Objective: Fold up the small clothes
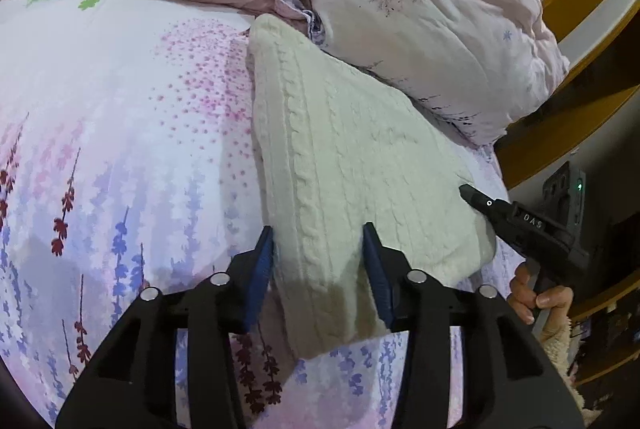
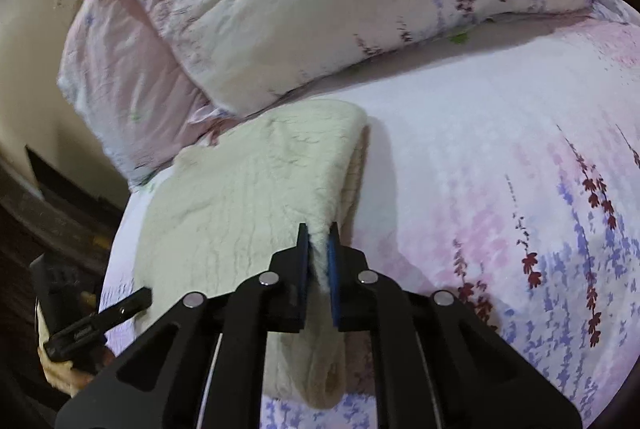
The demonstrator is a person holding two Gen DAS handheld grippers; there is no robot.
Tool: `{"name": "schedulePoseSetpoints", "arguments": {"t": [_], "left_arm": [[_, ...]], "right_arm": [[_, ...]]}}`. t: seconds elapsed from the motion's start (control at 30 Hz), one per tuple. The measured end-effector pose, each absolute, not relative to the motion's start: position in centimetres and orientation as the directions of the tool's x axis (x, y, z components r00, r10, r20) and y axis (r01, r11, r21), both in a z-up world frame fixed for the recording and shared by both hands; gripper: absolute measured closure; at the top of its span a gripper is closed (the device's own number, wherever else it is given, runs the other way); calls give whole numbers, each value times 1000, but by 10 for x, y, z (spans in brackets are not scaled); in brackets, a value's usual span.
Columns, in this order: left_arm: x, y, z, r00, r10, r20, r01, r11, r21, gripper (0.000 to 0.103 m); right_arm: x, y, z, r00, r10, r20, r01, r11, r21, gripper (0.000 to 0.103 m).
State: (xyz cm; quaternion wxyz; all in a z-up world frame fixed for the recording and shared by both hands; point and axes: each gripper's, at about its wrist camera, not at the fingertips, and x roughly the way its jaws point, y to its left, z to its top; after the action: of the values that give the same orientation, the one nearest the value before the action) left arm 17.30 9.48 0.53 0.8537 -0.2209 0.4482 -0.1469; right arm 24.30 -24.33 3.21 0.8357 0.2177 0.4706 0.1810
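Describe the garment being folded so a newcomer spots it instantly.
On the floral bedsheet, just below the pink quilt, lies the cream sweater. It alone is plain and cable-knit; the right gripper pinches its edge.

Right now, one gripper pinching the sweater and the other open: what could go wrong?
1. The right hand-held gripper pinches only a thin ridge of the cream knit sweater; it may slip out.
2. The left hand-held gripper is open astride the sweater, so pulling may undo the fold.

Right hand-held gripper [image 2: 319, 241] pinches cream knit [image 2: 240, 189] fold — on floral bedsheet [image 2: 480, 169].
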Motion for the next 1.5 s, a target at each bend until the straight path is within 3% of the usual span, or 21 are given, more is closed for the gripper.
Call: {"name": "schedulePoseSetpoints", "arguments": {"t": [0.1, 0.27, 0.33, 0.43, 0.53, 0.63, 0.8, 1.1, 1.3, 1.37, 1.5], "left_arm": [[174, 96, 5, 554, -447, -702, 52, 860, -507, 59], [153, 102, 7, 557, -447, -700, 37, 855, -517, 46], [146, 102, 4, 555, -455, -697, 39, 850, -525, 46], [142, 100, -1, 555, -447, -702, 32, 855, -518, 46], [142, 94, -3, 559, -410, -721, 24, 877, -480, 46], [140, 84, -1, 575, -344, -742, 33, 916, -399, 46], [142, 73, -1, 587, -265, -765, 39, 953, -300, 46], [148, 67, -2, 587, -217, -780, 49, 971, -234, 44], [139, 68, 4, 625, -196, -756, 55, 977, -207, 39], [124, 71, 13, 656, -177, -734, 52, 980, -191, 33], [101, 73, 23, 693, -94, -715, 28, 994, -104, 19]], "right_arm": [[242, -246, 26, 470, 527, -708, -80, 824, 561, 94], [215, -258, 42, 469, 585, -662, -129, 787, 604, 64], [203, -258, 45, 465, 595, -655, -151, 783, 604, 63], [193, -255, 39, 437, 598, -672, -158, 787, 597, 63], [188, -251, 31, 429, 582, -691, -159, 802, 576, 85], [186, -246, 26, 443, 538, -717, -153, 833, 531, 91], [185, -236, 28, 465, 474, -748, -162, 876, 455, 92], [187, -209, 30, 491, 319, -811, -194, 947, 255, 91], [178, -210, 38, 539, 259, -801, -178, 965, 192, 72], [169, -220, 44, 555, 272, -786, -171, 962, 213, 59], [154, -237, 54, 592, 267, -761, -146, 963, 224, 44]]}}
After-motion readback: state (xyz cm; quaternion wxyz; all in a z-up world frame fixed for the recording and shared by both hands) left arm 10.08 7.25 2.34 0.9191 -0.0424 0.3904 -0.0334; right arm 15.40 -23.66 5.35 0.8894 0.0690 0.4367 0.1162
